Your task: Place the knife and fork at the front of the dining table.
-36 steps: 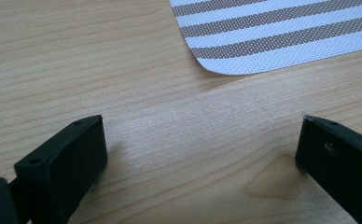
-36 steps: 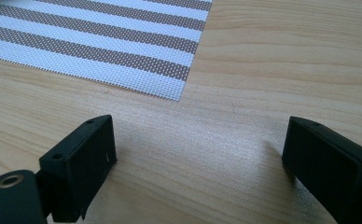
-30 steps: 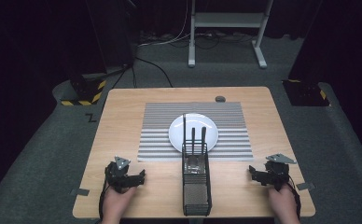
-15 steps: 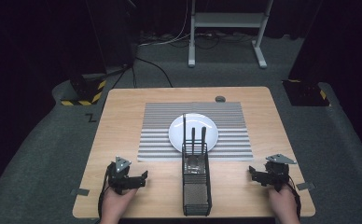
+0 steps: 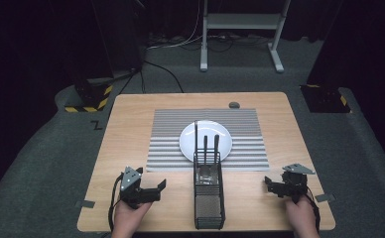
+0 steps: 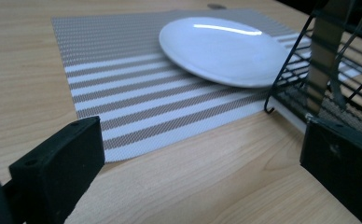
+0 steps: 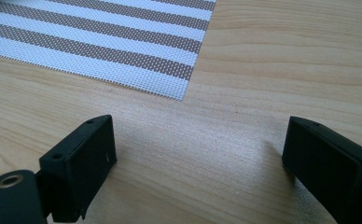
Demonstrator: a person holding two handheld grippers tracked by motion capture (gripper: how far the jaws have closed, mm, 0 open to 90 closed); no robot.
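Wooden table (image 5: 131,124) carries a black wire caddy (image 5: 209,198), its utensil heads hidden; left gripper (image 5: 156,189) and right gripper (image 5: 270,184) gape wide, holding nothing.

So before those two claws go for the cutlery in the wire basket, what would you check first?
1. Left gripper open and holding nothing: ok.
2. Right gripper open and holding nothing: ok.
3. Wire basket standing between the two grippers, near the table's front edge: ok.
4. Three dark handles upright in the basket, free to grasp: ok.
5. White plate bare on the striped mat, ready to take something: ok.
6. Which utensil each handle belongs to: cannot tell.
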